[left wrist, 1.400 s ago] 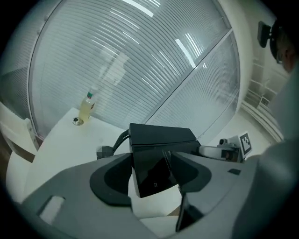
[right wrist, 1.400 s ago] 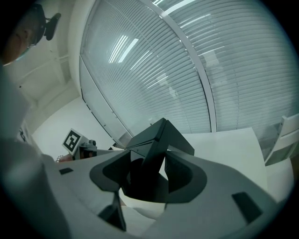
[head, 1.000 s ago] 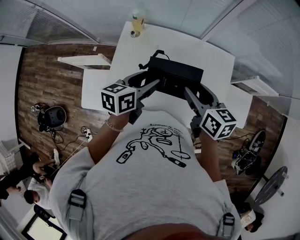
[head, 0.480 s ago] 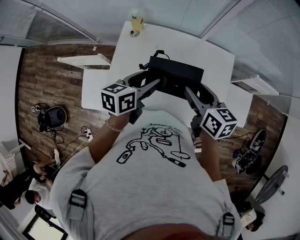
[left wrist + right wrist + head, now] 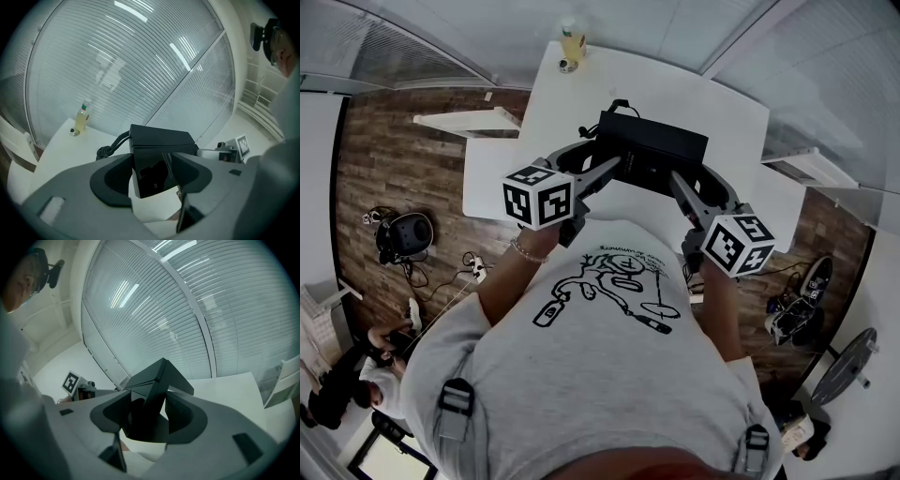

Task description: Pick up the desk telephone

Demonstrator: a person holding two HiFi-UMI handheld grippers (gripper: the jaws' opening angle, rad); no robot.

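Note:
The black desk telephone [image 5: 652, 150] hangs tilted just above the white table [image 5: 722, 112], gripped from both sides. My left gripper [image 5: 602, 161] is shut on its left edge, and my right gripper [image 5: 692, 180] is shut on its right edge. In the left gripper view the telephone [image 5: 159, 140] shows its labelled underside between the jaws of the left gripper [image 5: 152, 164], and its coiled cord [image 5: 108, 151] trails back to the table. In the right gripper view a corner of the telephone [image 5: 157, 376] sits clamped in the right gripper [image 5: 147, 404].
A bottle of yellow drink [image 5: 574, 42] and its cap [image 5: 568, 67] stand at the table's far left corner. White chairs [image 5: 469, 122] [image 5: 811, 171] flank the table. A black device with cables [image 5: 403, 234] lies on the wooden floor at left.
Both grippers and the telephone keep almost the same place. A person on the floor at lower left has shifted.

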